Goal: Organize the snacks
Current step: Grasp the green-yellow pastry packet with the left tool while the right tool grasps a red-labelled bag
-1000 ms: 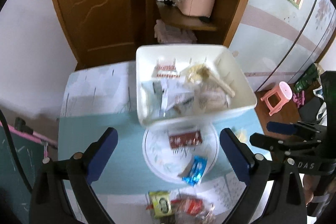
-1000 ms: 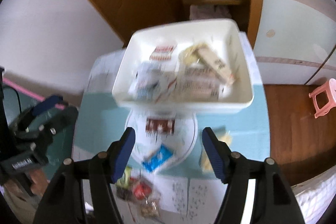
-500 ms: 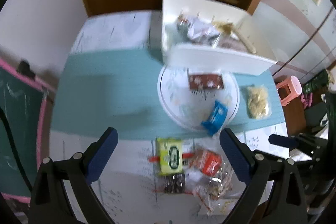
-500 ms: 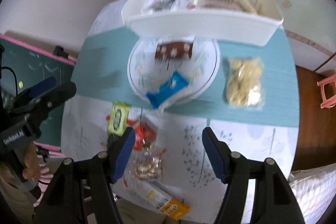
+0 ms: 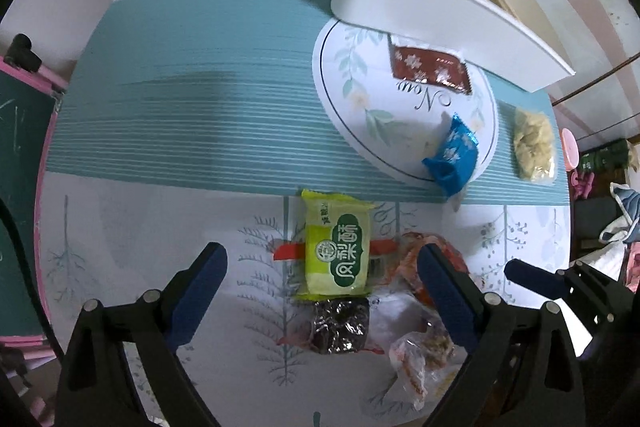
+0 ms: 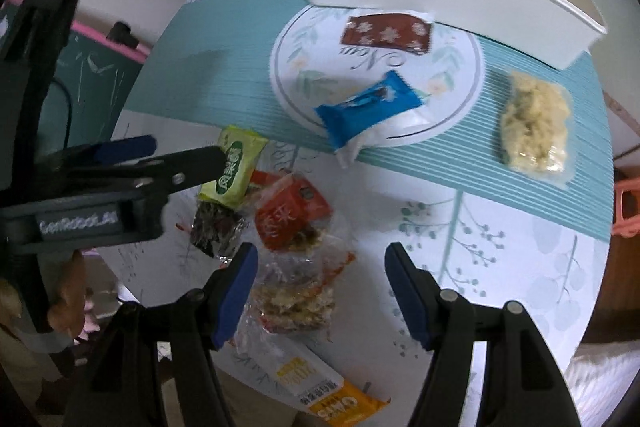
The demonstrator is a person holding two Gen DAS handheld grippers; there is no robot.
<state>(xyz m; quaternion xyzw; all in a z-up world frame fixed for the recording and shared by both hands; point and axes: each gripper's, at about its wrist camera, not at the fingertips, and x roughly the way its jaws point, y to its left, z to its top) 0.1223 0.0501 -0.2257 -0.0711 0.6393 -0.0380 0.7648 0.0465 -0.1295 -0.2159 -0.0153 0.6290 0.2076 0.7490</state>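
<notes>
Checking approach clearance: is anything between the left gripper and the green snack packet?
Nothing visible. The left gripper is open, with the green snack packet lying directly between its fingers, on top of the dark foil packet. The red packet lies close beside it, by the right-side finger.

Pink stool [image 5: 570,151] on floor beside table [image 5: 200,87]; green chalkboard [image 5: 20,131] at table's opposite edge.
</notes>
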